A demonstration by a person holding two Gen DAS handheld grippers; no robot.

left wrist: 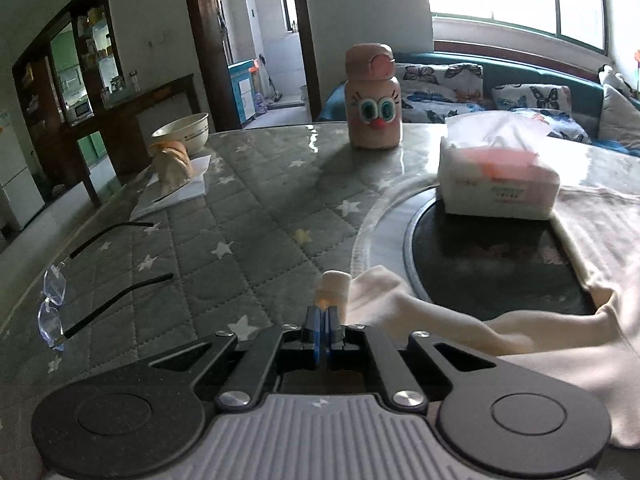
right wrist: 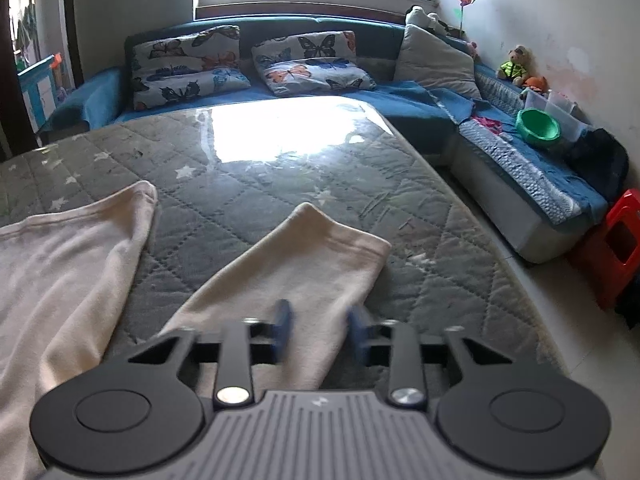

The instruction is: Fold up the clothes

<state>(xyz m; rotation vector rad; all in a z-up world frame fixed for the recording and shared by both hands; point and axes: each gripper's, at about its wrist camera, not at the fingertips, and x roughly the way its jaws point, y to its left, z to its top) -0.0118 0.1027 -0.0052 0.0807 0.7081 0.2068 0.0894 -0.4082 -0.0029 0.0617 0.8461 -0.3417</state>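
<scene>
A cream long-sleeved garment (left wrist: 568,280) lies spread on the grey star-quilted table (left wrist: 240,216). My left gripper (left wrist: 323,320) is shut on the cuff end of one cream sleeve (left wrist: 400,300), which trails off to the right toward the body of the garment. In the right wrist view the other sleeve (right wrist: 304,256) lies flat and points away from me, with the garment's body (right wrist: 60,264) to its left. My right gripper (right wrist: 320,330) is open, its blue fingers on either side of this sleeve just above it.
A tissue pack (left wrist: 496,176) sits on a round dark turntable (left wrist: 480,256). A pink cartoon bottle (left wrist: 372,96), a bowl (left wrist: 184,132), a bagged item on paper (left wrist: 172,168) and glasses (left wrist: 76,280) are on the table. A blue sofa (right wrist: 400,96) and a red stool (right wrist: 616,248) stand beyond.
</scene>
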